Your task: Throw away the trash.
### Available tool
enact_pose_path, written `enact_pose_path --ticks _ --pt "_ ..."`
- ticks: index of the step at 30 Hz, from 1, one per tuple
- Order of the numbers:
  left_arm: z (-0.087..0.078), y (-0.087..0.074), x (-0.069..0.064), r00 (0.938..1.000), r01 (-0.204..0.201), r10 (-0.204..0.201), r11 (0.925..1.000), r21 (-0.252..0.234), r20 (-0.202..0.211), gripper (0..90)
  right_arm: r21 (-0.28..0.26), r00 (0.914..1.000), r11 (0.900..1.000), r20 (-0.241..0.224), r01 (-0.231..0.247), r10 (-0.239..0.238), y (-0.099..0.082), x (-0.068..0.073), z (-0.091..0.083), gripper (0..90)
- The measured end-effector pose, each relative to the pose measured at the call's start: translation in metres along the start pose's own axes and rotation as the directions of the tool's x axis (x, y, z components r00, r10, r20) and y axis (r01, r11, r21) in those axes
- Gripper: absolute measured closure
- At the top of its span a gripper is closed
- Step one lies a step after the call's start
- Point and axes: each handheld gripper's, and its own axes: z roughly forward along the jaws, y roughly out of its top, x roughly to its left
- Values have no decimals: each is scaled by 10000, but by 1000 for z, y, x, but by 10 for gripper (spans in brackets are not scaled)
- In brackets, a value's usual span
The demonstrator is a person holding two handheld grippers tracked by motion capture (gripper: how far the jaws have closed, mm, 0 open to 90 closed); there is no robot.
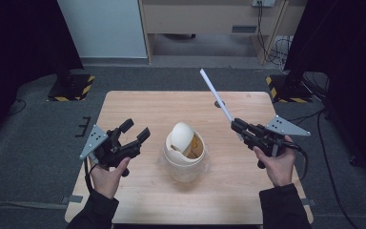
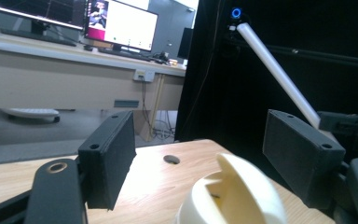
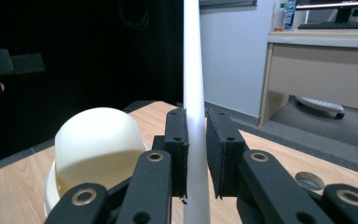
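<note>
A clear cup (image 1: 185, 164) with a cream domed lid (image 1: 181, 138) stands at the middle of the wooden table (image 1: 138, 200); something orange shows inside. My left gripper (image 1: 137, 129) is open, just left of the cup. In the left gripper view the lid (image 2: 235, 196) sits low between the spread jaws of my left gripper (image 2: 205, 154). My right gripper (image 1: 234, 124) hovers right of the cup, shut on a long white straw (image 1: 215, 95) that slants up and away. In the right gripper view the straw (image 3: 193, 93) stands pinched between the jaws of my right gripper (image 3: 196, 135), the lid (image 3: 98, 144) to its left.
A round cable hole (image 1: 219, 103) lies in the table's far part. Beyond the table are a desk (image 1: 205, 19) with monitors (image 2: 121, 23), dark curtains on both sides, and striped stand bases (image 1: 71, 88) on the grey floor.
</note>
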Motion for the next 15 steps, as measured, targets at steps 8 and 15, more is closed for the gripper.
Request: enact_pose_path --ticks 8,15 --pt "7 6 -9 9996 97 -94 9999 -116 264 250 -110 9997 9999 -224 -85 82 0 2 0 791" --pt "22 9 -17 9985 127 -120 9998 -121 538 251 -145 9992 9998 -375 -144 139 0 3 0 792"
